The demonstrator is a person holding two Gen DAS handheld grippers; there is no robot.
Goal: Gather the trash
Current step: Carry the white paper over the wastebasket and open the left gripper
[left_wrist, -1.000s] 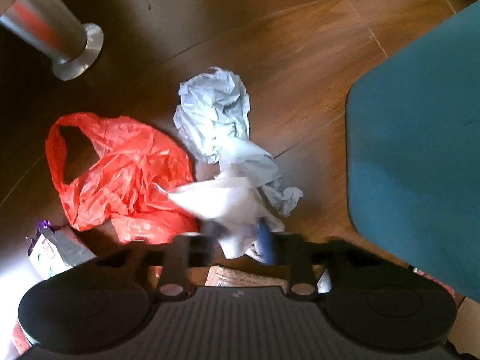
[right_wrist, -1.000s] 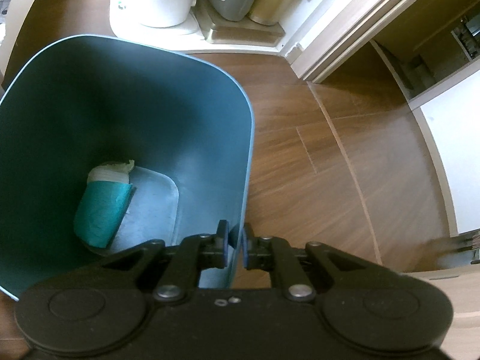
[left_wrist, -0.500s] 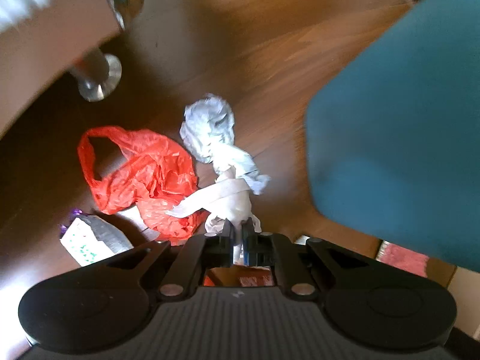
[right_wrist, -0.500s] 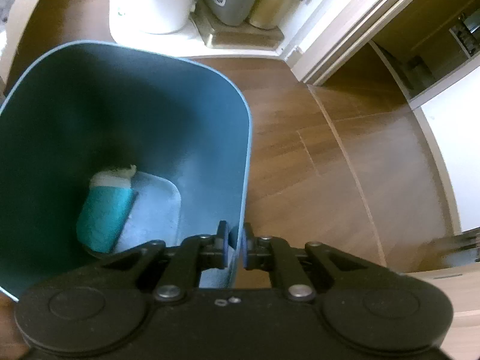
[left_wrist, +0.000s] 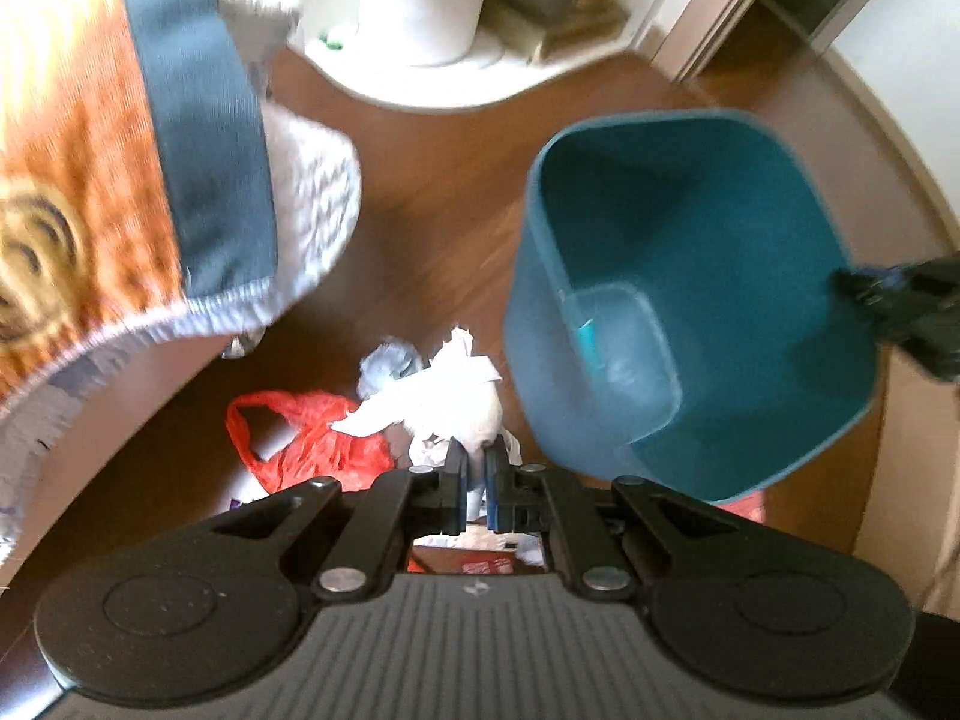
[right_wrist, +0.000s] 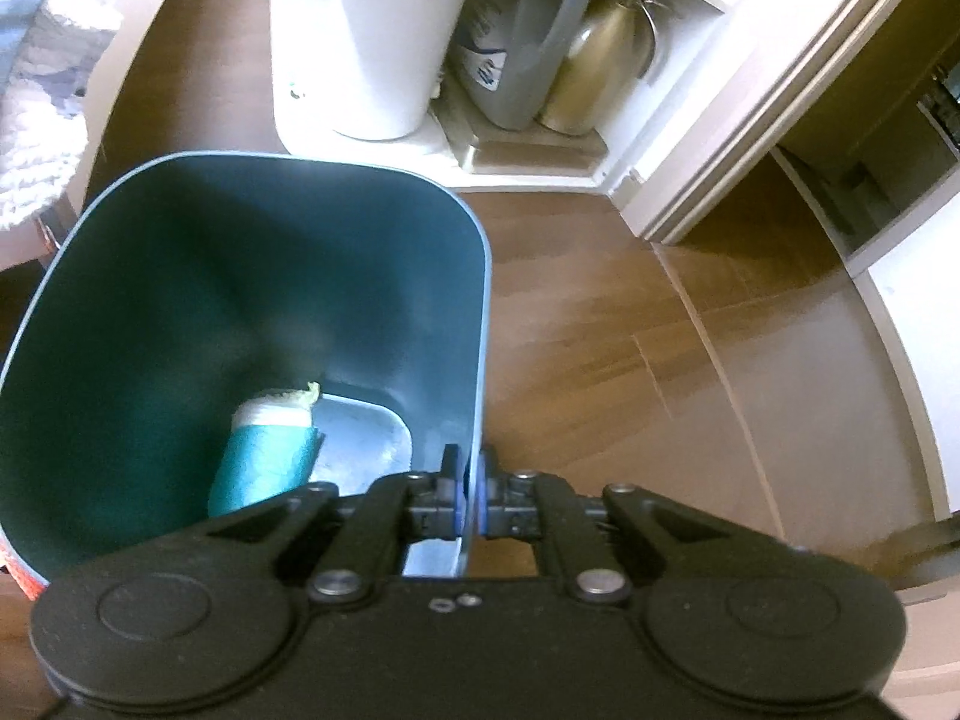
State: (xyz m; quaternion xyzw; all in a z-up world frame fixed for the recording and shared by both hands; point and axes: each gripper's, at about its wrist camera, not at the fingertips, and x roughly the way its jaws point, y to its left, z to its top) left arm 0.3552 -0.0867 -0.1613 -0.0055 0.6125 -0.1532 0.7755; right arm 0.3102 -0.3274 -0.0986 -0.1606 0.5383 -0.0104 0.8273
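My left gripper (left_wrist: 474, 480) pinches crumpled white paper (left_wrist: 444, 396); the teal bin (left_wrist: 690, 252), rim clamped by my right gripper (right_wrist: 471, 501), gapes up-right of the left jaws.

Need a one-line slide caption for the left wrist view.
Left tongs shut on crumpled white paper, beside the teal bin; red plastic bag on floor.

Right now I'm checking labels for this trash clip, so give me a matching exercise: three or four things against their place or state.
Things:
1. white crumpled paper
2. red plastic bag
3. teal bin
4. teal roll

States:
A. lying on the floor
B. pinched at its rim by the right gripper
C. held in the left gripper
D. lying inside the bin

Pairs: 1-C, 2-A, 3-B, 4-D
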